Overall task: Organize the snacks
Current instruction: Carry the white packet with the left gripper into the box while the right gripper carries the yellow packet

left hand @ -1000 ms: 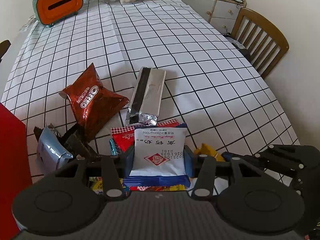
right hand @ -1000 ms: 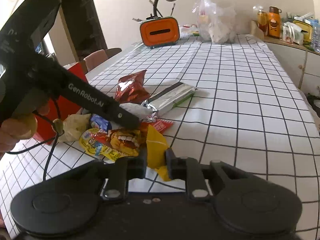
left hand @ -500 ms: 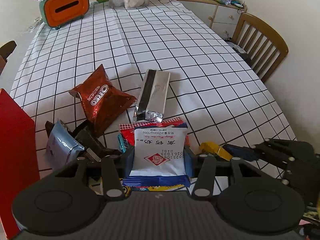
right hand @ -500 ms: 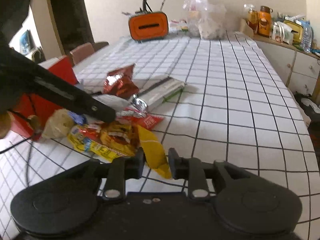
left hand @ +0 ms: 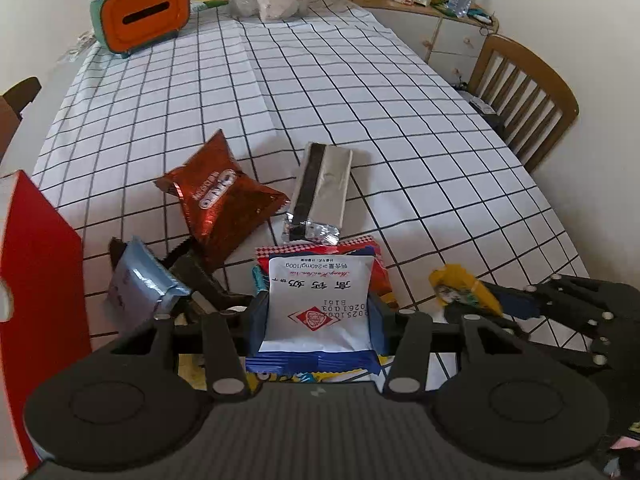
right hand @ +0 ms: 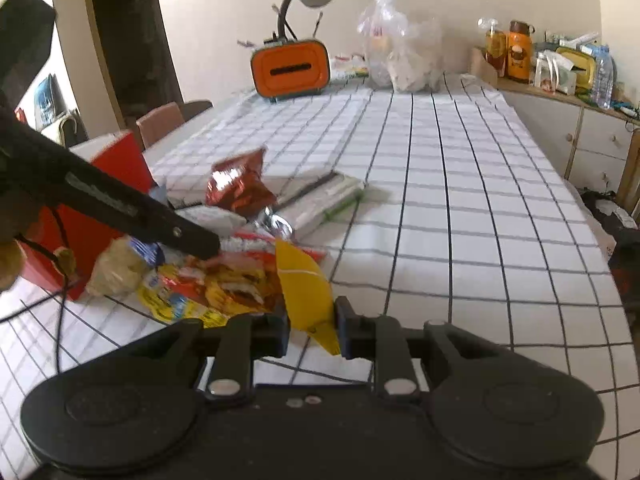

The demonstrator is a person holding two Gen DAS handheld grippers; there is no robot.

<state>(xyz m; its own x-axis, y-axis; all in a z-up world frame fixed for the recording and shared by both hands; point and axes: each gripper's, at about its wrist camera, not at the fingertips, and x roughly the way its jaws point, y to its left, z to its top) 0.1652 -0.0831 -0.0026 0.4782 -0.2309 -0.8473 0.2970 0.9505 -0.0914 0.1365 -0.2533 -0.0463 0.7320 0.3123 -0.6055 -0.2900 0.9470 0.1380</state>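
The left gripper [left hand: 318,312] had its jaws partly open and pressed on both sides of a white packet [left hand: 320,304]. The packet stood between the jaws, a bit above the pile of snacks on the bench [left hand: 320,92]. The right gripper [right hand: 312,326] had its jaws almost closed, pinching a thin yellow packet [right hand: 306,284] by one end. The rest of that packet stuck out in front, over the bench near the pile.

A red box [left hand: 36,264] stood at the left edge of the bench, just beside the pile. It looked like the place for the snacks, but the inside could not be seen.

To do this step well, each hand needed to keep a steady squeeze. The white packet was puffy and smooth, so it could slip if the jaws let go a little. The yellow packet was floppy and held only at its tip, so a fast swing could shake it loose.

It seemed best to lift both packets clear of the pile first, so they did not drag the Oreo bag [left hand: 218,200], the silver packet [left hand: 320,192] or the blue packet [left hand: 136,284] along. The two grippers were close together, so moving one at a time would stop them bumping. The left one was nearer the box and could go first.
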